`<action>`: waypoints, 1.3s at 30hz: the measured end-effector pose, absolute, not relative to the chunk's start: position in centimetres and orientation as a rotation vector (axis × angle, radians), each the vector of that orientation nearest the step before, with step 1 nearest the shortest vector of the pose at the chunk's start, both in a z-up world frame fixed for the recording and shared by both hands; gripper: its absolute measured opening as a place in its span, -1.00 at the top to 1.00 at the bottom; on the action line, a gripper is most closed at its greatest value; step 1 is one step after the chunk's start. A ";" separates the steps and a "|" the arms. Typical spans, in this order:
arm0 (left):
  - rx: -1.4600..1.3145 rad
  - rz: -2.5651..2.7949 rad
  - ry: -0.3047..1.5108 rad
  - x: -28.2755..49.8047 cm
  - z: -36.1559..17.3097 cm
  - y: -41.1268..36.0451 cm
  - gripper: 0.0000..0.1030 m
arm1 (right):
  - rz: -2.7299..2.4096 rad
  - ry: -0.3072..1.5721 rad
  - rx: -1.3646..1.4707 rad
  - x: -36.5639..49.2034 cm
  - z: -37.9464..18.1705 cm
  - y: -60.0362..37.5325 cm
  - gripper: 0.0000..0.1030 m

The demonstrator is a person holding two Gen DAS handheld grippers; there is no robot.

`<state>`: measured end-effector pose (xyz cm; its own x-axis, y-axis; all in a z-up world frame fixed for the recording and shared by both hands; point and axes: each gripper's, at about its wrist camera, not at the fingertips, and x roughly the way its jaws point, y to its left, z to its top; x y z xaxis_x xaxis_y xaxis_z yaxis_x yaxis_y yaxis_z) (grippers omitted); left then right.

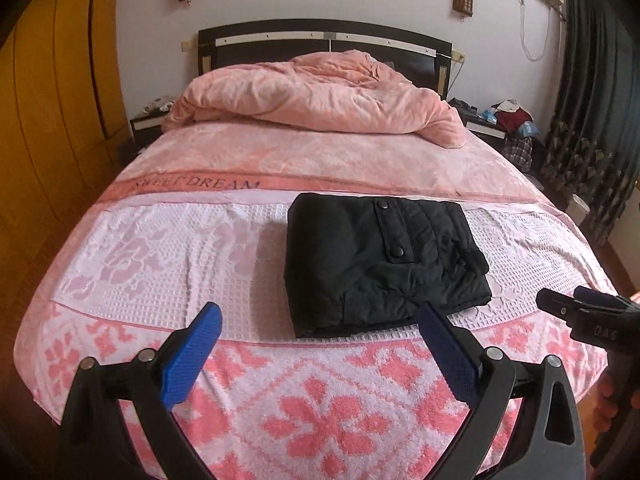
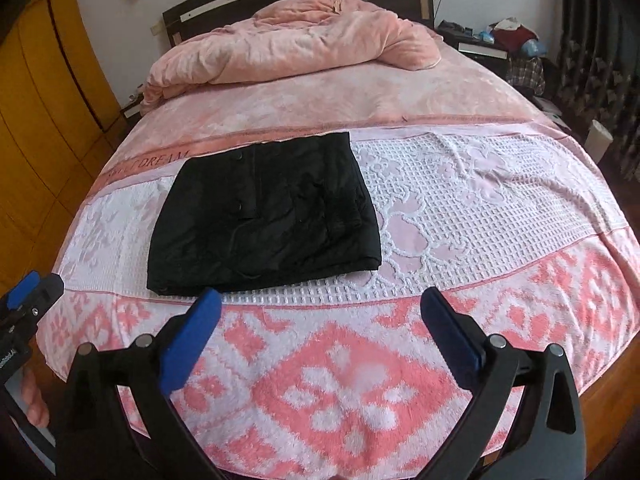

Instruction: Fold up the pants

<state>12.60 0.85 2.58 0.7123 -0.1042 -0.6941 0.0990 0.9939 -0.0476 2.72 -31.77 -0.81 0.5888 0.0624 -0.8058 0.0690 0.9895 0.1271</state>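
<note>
pants (image 1: 380, 264): one black pair, folded into a square on the bed (image 1: 168, 264), this side of its "SWEET DREAM" band | snaps: two on the flap | my left gripper (image 1: 320, 332) and right gripper (image 2: 322, 314): both spread wide, empty, short of the pants | duvet (image 1: 312, 96): one, bunched beyond the pants | nightstand clutter: too blurred to tell

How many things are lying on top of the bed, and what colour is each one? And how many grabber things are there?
Black things on the bed: 1, the folded black pants.
Pink things on the bed: 1, the bunched pink duvet.
Hand-held grippers: 2, the left hand-held gripper and the right hand-held gripper, both open and empty.
Total: 4.
</note>
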 end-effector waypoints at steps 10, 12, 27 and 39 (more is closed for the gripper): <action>0.083 -0.067 0.722 11.1 3.6 -0.6 -0.92 | -0.068 0.925 0.089 1.8 0.7 -30.6 -0.94; 0.085 -0.065 0.720 11.1 3.6 -0.7 -0.92 | -0.071 0.921 0.078 1.7 0.8 -30.4 -0.94; 0.087 -0.041 0.795 12.8 0.3 -0.3 -0.92 | -0.102 0.948 0.049 2.3 -0.9 -30.3 -0.94; 0.074 -0.029 0.814 13.7 -0.8 -0.1 -0.92 | -0.098 0.954 0.035 2.8 -1.7 -30.7 -0.94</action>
<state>13.72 -0.09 -0.77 0.6862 0.0026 -0.7275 0.0546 0.9970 0.0550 2.85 -30.75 -1.72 0.5744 -0.0687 -0.8157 0.0994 0.9950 -0.0139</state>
